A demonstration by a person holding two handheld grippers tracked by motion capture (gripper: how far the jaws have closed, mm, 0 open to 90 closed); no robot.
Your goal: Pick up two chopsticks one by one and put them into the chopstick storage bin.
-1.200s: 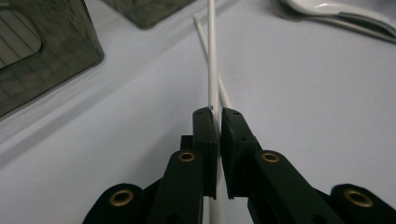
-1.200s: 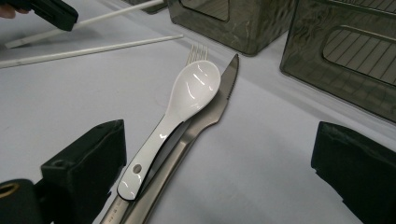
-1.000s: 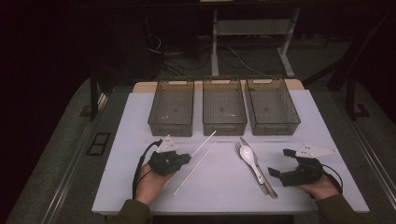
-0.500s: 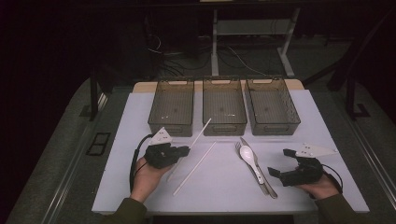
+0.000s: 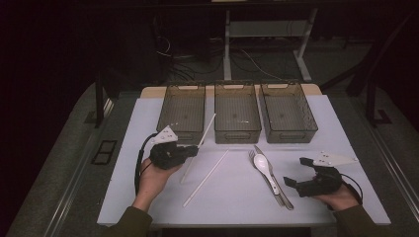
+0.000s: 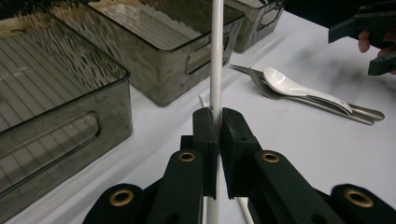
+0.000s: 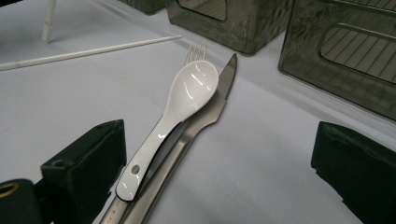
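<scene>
Since a second ago, the left gripper [image 5: 193, 149] has lifted one white chopstick [image 5: 206, 130] off the mat and carried it up toward the bins; the stick now slants with its far tip over the gap between the left bin [image 5: 182, 111] and the middle bin [image 5: 237, 113]. In the left gripper view the jaws are pressed together on that chopstick [image 6: 216, 56], pinching it partway along its length, so it rises straight up between the pads. Nearest the person, the right gripper [image 5: 295, 172] rests low at the right side of the white mat [image 5: 237, 197], its jaws spread wide with nothing between them, pointing toward the cutlery. Just ahead of it lie a white spoon [image 7: 180, 119] on top of a metal knife [image 7: 205, 116] and a fork [image 7: 194, 50], all stacked together. Left of them the second chopstick [image 5: 206, 177] lies flat on the mat, slanting. Farther off, three dark see-through bins stand side by side, the right bin [image 5: 287, 112] well apart from both hands.
</scene>
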